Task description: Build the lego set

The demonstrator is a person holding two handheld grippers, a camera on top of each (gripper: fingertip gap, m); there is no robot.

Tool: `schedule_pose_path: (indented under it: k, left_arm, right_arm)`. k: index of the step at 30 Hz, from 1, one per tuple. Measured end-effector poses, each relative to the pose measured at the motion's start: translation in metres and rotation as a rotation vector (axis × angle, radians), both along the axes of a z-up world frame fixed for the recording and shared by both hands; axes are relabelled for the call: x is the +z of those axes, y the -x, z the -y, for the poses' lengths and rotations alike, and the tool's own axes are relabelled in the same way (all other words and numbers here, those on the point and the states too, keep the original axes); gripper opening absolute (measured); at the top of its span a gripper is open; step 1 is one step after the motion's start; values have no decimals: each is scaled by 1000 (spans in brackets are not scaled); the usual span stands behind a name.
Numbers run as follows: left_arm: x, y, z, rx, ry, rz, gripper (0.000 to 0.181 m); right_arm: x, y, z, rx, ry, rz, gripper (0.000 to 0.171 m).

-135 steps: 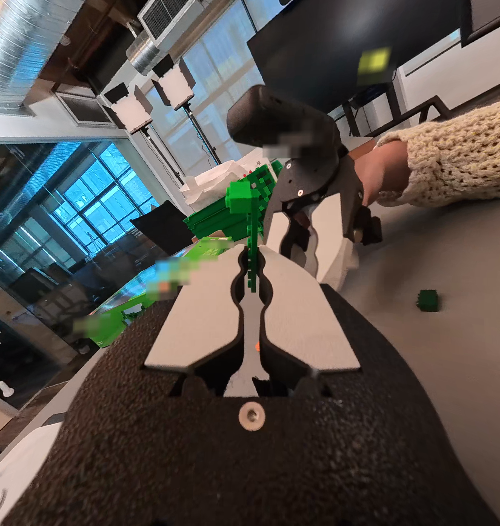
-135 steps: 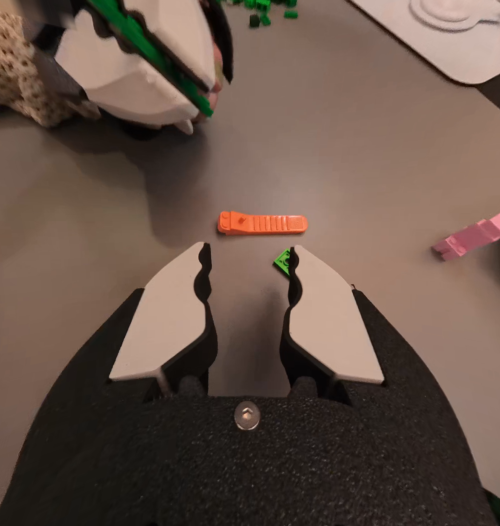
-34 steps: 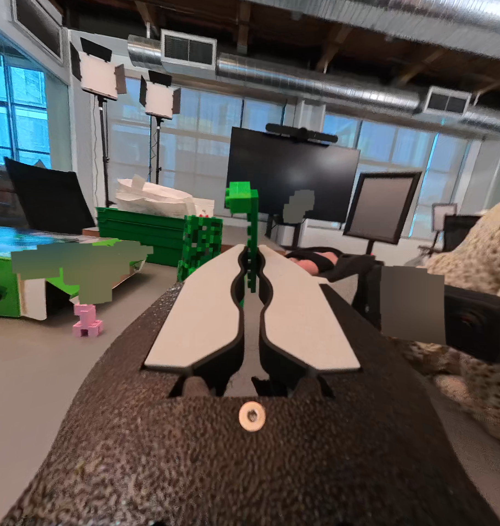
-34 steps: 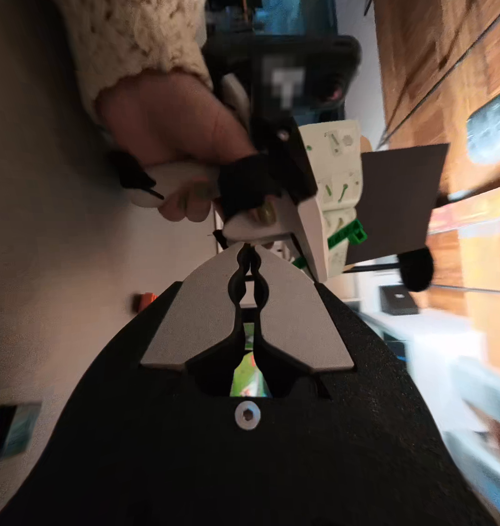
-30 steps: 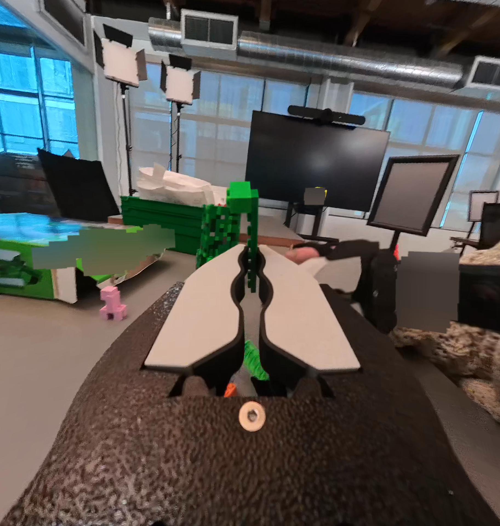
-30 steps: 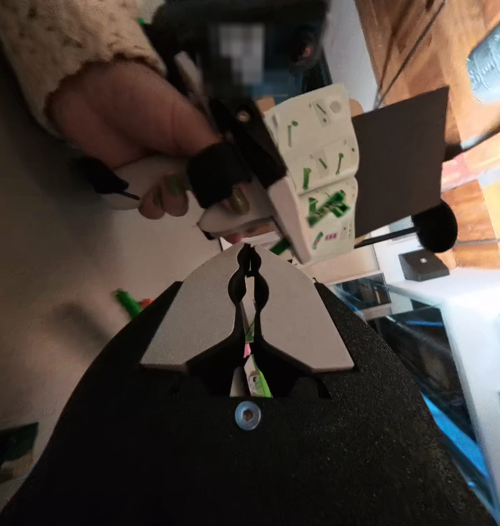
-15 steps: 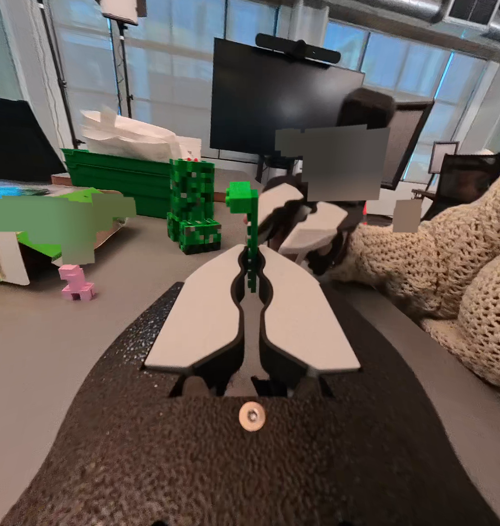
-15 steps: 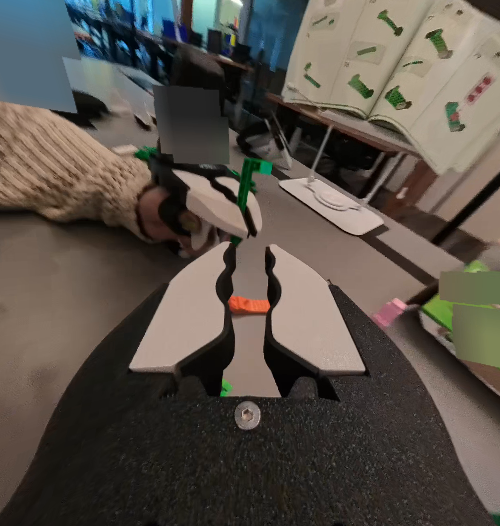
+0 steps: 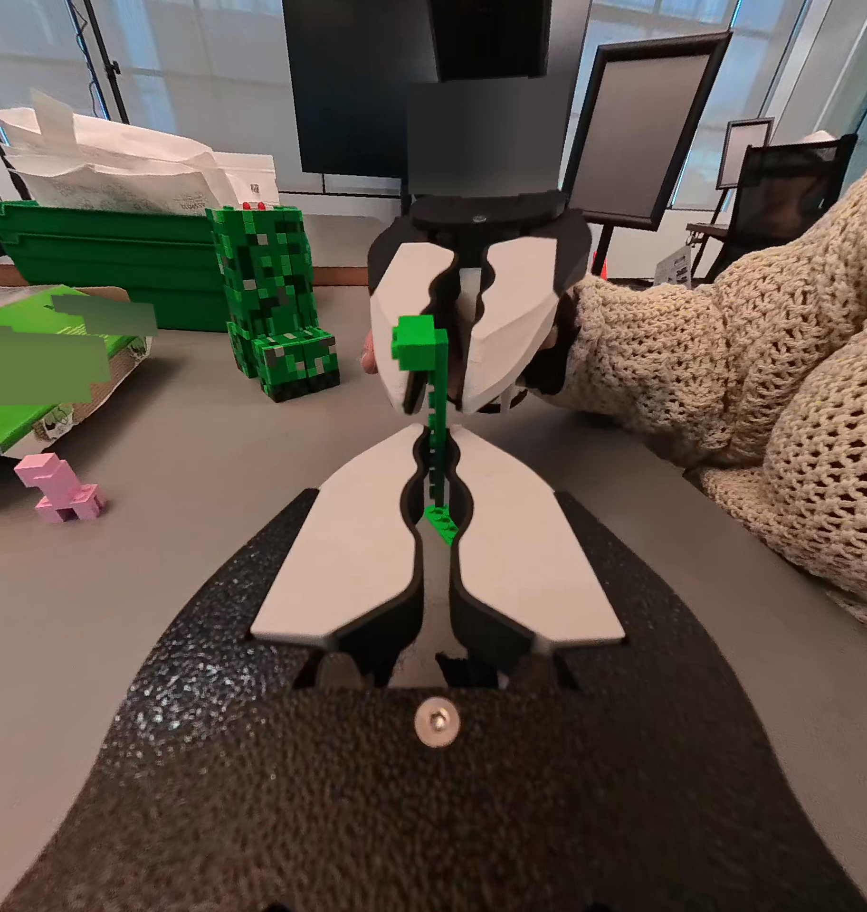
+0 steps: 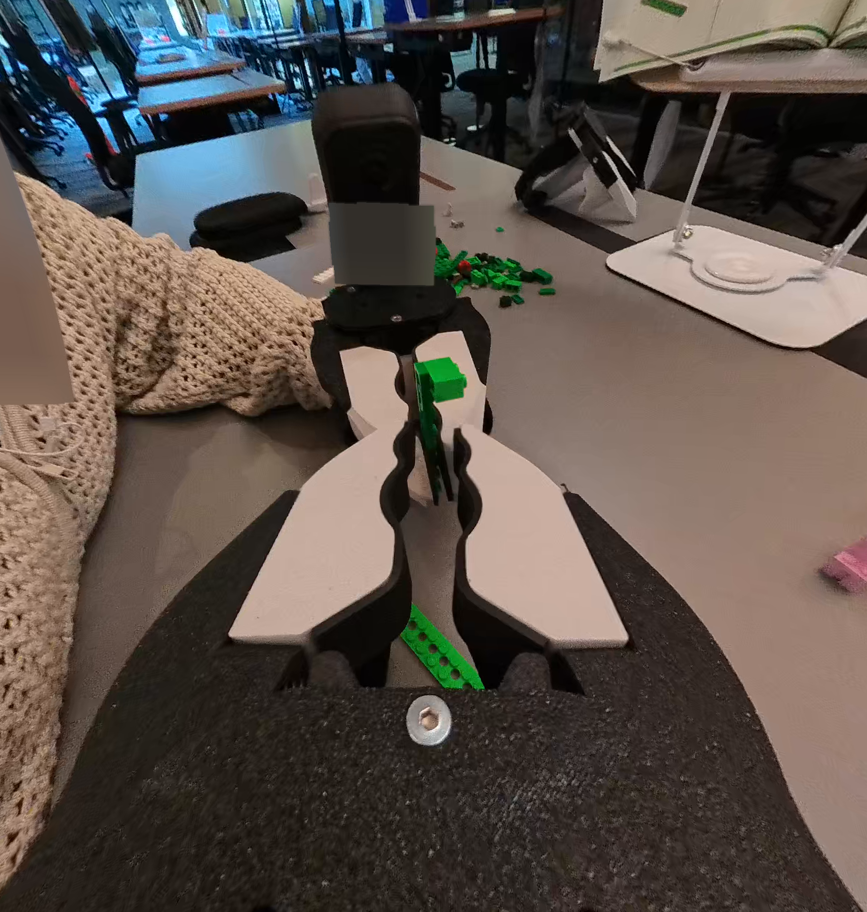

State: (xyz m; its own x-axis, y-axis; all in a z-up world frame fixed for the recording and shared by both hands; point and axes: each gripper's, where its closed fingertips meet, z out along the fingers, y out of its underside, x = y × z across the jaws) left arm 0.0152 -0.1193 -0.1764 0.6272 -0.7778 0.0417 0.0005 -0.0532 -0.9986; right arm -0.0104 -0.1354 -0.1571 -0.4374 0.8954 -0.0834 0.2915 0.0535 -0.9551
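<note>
My left gripper point(image 9: 436, 435) is shut on a thin dark green plate strip point(image 9: 438, 419) and holds it upright above the grey table. A bright green brick point(image 9: 414, 343) sits on the strip's top end. My right gripper point(image 10: 432, 433) faces the left one, open. Its fingertips stand on either side of the strip point(image 10: 430, 439), just below the brick point(image 10: 443, 379); I see no clamping. In the left wrist view the right gripper point(image 9: 434, 405) is just behind the strip. Another bright green plate point(image 10: 438, 654) lies flat on the table under the right gripper.
A built green blocky figure point(image 9: 273, 306) stands at the back left, with green trays point(image 9: 100, 247) and a green box point(image 9: 36, 365) beside it. A pink figure point(image 9: 58, 488) lies left. A loose brick pile point(image 10: 490, 276) and a white book stand point(image 10: 747, 291) are farther off. A knitted sleeve point(image 9: 717, 345) is on the right. Left tips and right tips are each some 20 centimeters from the pink figure point(image 9: 58, 488). Seen from the right wrist view point(image 10: 866, 551) as well.
The right gripper swung round from the instruction book, opened, and closed in until its fingertips flank the strip. The left gripper kept hold of the strip and tilted down toward the table.
</note>
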Motion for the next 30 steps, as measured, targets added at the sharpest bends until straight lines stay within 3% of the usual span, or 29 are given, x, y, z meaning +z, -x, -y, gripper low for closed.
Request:
schedule_pose_path:
  k: [7, 10, 14, 16, 19, 23, 26, 30]
  left_arm:
    - [-3, -1, -1, 25, -5, -32, 4]
    - [0, 5, -6, 86, -24, -22, 18]
    - [1, 4, -4, 66, -40, -28, 5]
    - [-1, 6, -5, 79, -54, -54, 4]
    - [0, 16, -10, 137, -55, -46, 4]
    - [-1, 19, -10, 113, -3, -21, 4]
    - [-6, 10, -4, 50, 39, -69, 4]
    - [-17, 2, 7, -3, 67, -169, 4]
  right_arm:
    - [0, 3, 3, 13, 0, -16, 5]
    - [-1, 2, -3, -1, 7, -12, 5]
    - [-3, 0, -3, 5, 35, -11, 5]
    - [-4, -3, -4, 8, 19, -22, 9]
    - [-22, -21, -26, 17, -170, 32, 23]
    - [-76, -57, -39, 225, -378, 287, 32]
    - [-97, -68, -34, 359, -420, 414, 36]
    - [-105, -64, -40, 450, -534, 417, 30]
